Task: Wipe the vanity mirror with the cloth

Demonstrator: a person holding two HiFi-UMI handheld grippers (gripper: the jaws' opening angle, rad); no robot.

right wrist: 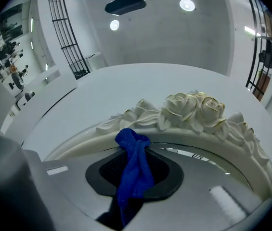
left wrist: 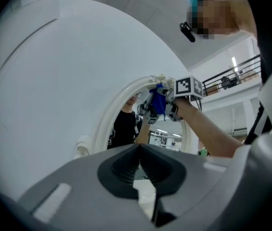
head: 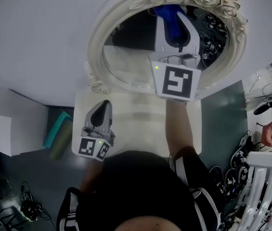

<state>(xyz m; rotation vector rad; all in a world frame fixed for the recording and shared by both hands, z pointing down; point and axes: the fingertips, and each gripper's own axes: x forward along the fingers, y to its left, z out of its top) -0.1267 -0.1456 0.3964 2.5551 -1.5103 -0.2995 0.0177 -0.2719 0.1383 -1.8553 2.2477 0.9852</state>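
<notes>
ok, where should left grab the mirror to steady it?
Likely the plain left rim of the mirror, from the left edge: smooth there, nearest the shut left gripper, away from the roses where the right gripper holds the cloth.

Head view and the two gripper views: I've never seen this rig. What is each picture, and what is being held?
There is no robot: a person holds a two-jaw tool in each hand. The head view looks down from the person's head; the other two cameras ride on the tools. The right tool is clamped on a blue cloth, raised to the top of the vanity mirror, just under its rose-carved frame. The left tool is shut and empty, low over the white tabletop.
</notes>
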